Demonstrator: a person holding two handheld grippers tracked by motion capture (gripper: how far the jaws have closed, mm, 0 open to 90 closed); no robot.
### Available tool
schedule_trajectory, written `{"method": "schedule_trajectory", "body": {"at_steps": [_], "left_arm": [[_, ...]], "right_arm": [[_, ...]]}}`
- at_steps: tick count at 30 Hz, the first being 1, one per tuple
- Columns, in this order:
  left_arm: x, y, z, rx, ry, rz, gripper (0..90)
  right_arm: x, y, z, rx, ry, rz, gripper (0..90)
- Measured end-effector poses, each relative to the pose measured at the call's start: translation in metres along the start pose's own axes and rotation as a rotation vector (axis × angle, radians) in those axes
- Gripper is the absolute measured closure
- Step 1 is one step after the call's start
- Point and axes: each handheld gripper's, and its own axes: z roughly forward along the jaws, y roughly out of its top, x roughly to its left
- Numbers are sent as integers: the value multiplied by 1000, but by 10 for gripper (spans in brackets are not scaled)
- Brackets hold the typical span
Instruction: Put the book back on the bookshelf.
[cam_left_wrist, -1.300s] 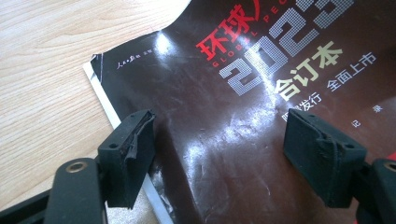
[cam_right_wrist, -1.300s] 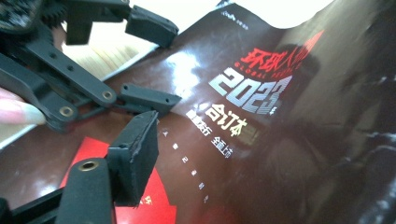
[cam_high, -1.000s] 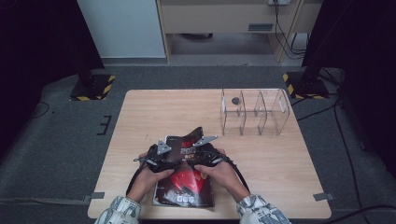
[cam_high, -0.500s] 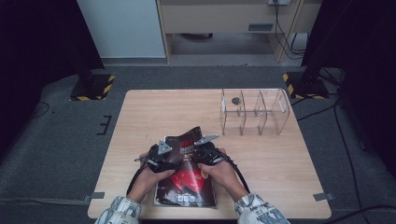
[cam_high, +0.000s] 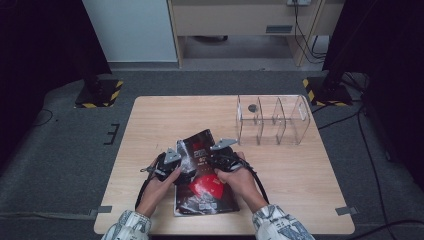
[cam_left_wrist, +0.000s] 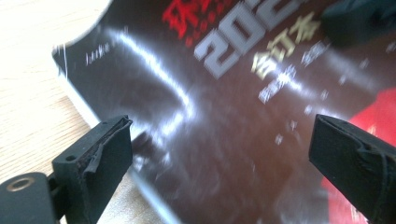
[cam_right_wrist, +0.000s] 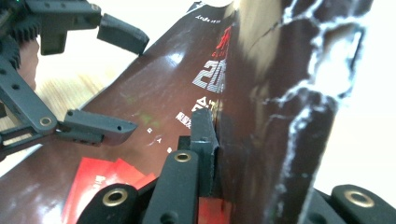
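Clamped tight on the lifted cover of the magazine (cam_right_wrist: 261, 93), my right gripper (cam_right_wrist: 212, 140) has just been closing, and its jaws now pinch the glossy dark sheet between them. Wide apart stand the jaws of my left gripper (cam_left_wrist: 219, 154), which have just been opening; they hover over the cover with nothing pressed between the pads, one pad above the left edge of the magazine (cam_left_wrist: 224, 116), the other over its red patch.

From the high view, the magazine (cam_high: 205, 180) lies at the near middle of the wooden table (cam_high: 165, 120), its far part bent up off the board. My left gripper (cam_high: 175, 162) and right gripper (cam_high: 222, 152) sit just beside each other over it, my hands behind them.

At the far right of the table stands a clear plastic organizer (cam_high: 280, 120) with three compartments; a small dark object (cam_high: 252, 107) sits in its leftmost one. Grey carpet (cam_high: 60, 165) surrounds the table, with yellow-and-black striped stand bases (cam_high: 97, 95) to the far left and far right, and a pale cabinet (cam_high: 240, 20) along the far wall.
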Motion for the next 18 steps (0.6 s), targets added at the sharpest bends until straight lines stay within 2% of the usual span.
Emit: {"method": "schedule_trajectory", "body": {"at_steps": [6,7,11,18], "left_arm": [[5,0,-2,-14,28,-55,56],[6,0,-2,-19,29,-78,55],[10,0,-3,-8,24,-126,59],[8,0,-1,3,-6,-143,65]], "right_arm": [[-7,8,-17,-52,-20,-15,855],[-8,9,-19,-59,-22,-16,855],[-10,16,-32,-111,-31,-27,860],[-10,25,-43,-152,-36,-39,863]]}}
